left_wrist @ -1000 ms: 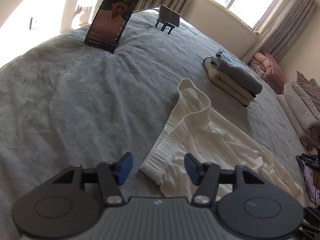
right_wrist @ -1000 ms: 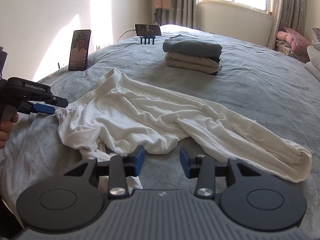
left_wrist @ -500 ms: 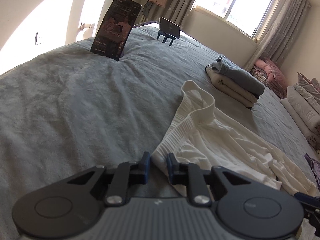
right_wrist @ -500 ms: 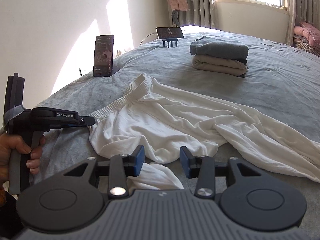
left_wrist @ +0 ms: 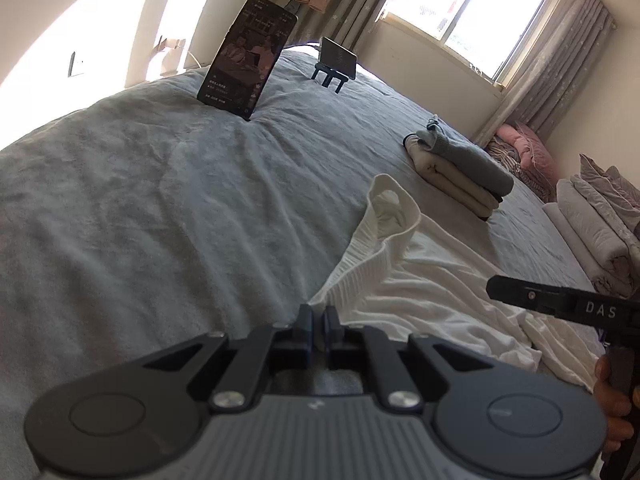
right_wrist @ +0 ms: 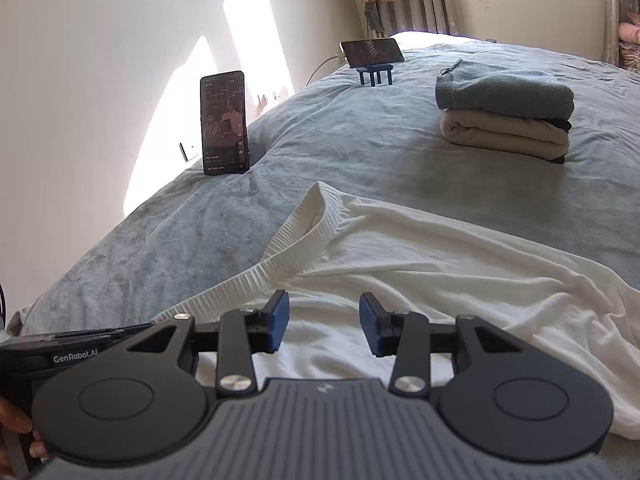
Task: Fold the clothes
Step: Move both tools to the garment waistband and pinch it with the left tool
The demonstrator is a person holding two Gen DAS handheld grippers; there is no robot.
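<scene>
We see the left gripper's (left_wrist: 318, 326) fingers pinched tight on the ribbed waistband of the white trousers (right_wrist: 420, 264), which sprawl on the bed (left_wrist: 160, 200) below the folded stack (right_wrist: 506, 116), while the right gripper (right_wrist: 323, 322) hangs half-open over them, empty.

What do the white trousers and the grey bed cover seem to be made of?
White trousers: probably a thin, matte cotton-like knit; the waistband is ribbed, and the cloth falls in soft folds.
Grey bed cover: likely a plush fleece or velvet-like fabric; its short nap shows lighter and darker patches.
</scene>
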